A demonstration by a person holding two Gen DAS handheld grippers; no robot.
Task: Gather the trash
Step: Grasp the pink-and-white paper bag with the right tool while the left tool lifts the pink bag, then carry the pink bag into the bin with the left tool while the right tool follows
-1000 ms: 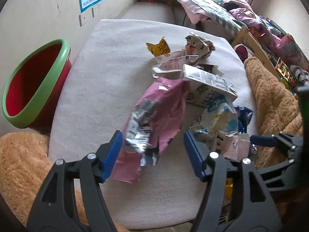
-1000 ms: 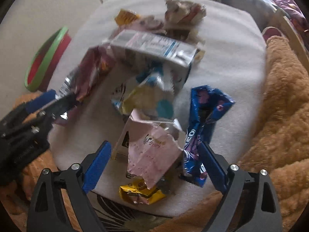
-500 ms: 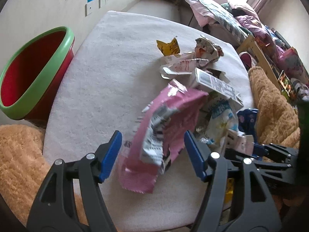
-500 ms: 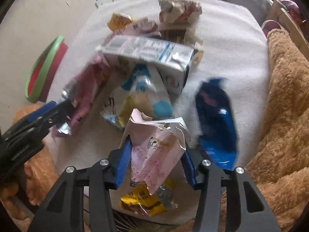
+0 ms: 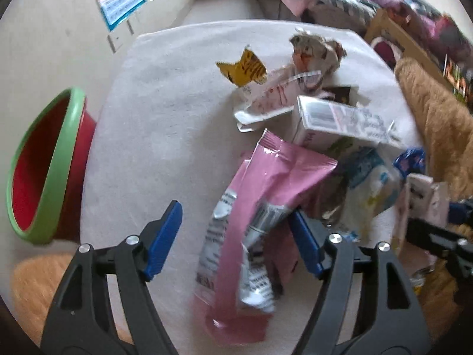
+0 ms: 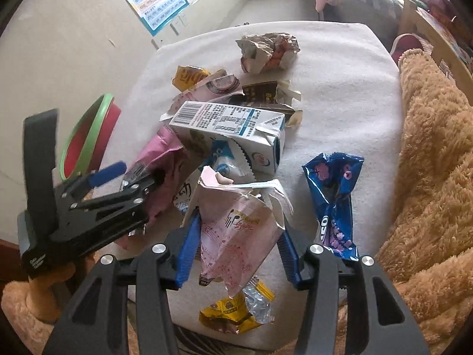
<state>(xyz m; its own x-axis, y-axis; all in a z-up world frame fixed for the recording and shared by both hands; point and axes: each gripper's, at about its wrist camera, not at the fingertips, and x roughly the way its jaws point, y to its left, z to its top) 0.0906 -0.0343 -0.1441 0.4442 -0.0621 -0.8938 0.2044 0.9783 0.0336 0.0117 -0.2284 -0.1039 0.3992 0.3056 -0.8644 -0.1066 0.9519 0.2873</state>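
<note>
While our left gripper stands wide open, the pink bag lies between its fingers, against the right one; its print is blurred. The bin sits far left of it. A carton lies ahead.

In the right view, our right gripper clamps a pink paper bag. Just right lies a blue Oreo wrapper. Only here do the carton's barcode and a yellow wrapper beneath show.

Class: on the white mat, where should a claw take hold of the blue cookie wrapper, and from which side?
Pinch the blue cookie wrapper across its narrow twisted middle, coming from above. It lies flat and apart from the pile, both sides bare, and its flared ends are wider.
</note>
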